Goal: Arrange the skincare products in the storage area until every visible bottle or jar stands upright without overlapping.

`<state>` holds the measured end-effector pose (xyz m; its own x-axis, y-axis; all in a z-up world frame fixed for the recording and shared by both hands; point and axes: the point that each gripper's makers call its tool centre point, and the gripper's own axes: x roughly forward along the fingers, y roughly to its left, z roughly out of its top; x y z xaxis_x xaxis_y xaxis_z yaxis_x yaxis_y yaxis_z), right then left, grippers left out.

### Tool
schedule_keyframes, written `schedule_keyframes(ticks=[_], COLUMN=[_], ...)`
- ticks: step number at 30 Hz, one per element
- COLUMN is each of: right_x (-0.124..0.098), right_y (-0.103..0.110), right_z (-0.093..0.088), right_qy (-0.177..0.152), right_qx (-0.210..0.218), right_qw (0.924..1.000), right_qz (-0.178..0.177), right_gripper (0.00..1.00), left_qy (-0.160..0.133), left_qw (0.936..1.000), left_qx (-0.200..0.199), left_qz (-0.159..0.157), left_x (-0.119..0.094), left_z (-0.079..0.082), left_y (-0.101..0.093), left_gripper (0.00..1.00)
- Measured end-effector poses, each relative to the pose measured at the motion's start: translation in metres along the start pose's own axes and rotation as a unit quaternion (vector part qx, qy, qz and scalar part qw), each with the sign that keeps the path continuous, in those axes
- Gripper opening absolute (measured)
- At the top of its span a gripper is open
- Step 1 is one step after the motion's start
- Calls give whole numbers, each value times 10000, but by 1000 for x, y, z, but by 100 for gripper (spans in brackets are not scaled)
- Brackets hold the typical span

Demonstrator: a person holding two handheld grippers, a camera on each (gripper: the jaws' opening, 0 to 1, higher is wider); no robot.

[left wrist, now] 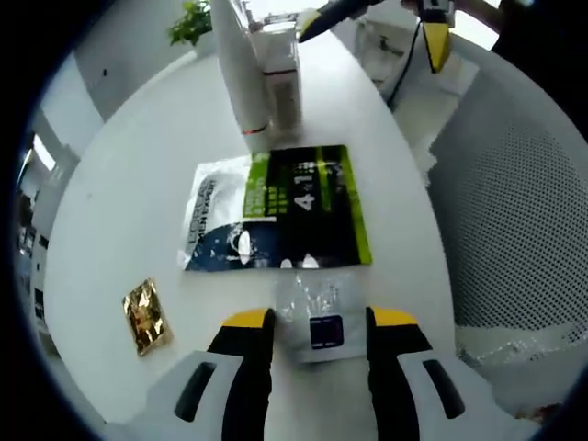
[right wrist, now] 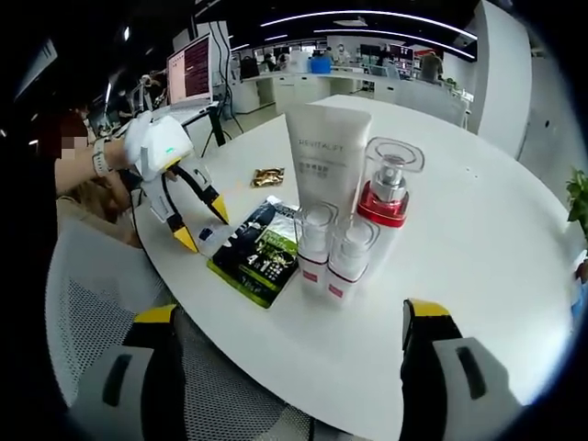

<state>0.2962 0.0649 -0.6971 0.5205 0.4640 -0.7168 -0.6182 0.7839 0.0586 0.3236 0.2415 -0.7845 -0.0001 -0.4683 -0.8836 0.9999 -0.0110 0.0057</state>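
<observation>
A tall white tube (right wrist: 326, 152) stands upright on the round white table (right wrist: 478, 230), beside a clear pump bottle with a red collar (right wrist: 390, 197). Two small white bottles (right wrist: 331, 253) stand in front of them. The tube (left wrist: 241, 73) and bottles (left wrist: 283, 78) are far from my left gripper (left wrist: 321, 318), which is open, its jaws either side of a small clear sachet with a dark label (left wrist: 317, 317) lying flat. Ahead lie a green-black packet (left wrist: 308, 207) overlapping a white-dark sachet (left wrist: 213, 220), and a gold sachet (left wrist: 145, 315). My right gripper (right wrist: 292, 314) is open wide, off the table's edge.
A grey mesh chair (right wrist: 92, 303) sits by the table's edge under the left gripper (right wrist: 202, 225), which a person's hand holds. A laptop on a stand (right wrist: 188, 69) is behind. A green plant (left wrist: 191, 23) stands at the table's far side. The right gripper (left wrist: 372, 35) shows beyond the bottles.
</observation>
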Motion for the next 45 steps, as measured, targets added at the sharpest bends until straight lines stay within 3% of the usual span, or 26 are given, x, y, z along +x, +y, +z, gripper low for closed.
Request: schedule_keyframes(ticks=[14,21,37,45], right_x=[-4,-6,-12,-15], right_y=[1,3,7,10], right_z=[0,0,14,16], right_qy=[-46,-67,-291,-291], right_qx=[17,-21,-163,-236], right_qw=[10000,10000,9994,9993], right_qz=[-30,-25,32,50], right_gripper=[100,100,100,100], left_qy=[71,103,-200,-244], left_qw=[10000,9999,9969,9921], left_qx=[22,-68,-639,-976], left_qz=[-25,109,412,753], left_x=[1,0,-17,-30], left_z=[0,1,8,4], left_y=[-2,0,6,23], left_gripper=[39,47,56,61])
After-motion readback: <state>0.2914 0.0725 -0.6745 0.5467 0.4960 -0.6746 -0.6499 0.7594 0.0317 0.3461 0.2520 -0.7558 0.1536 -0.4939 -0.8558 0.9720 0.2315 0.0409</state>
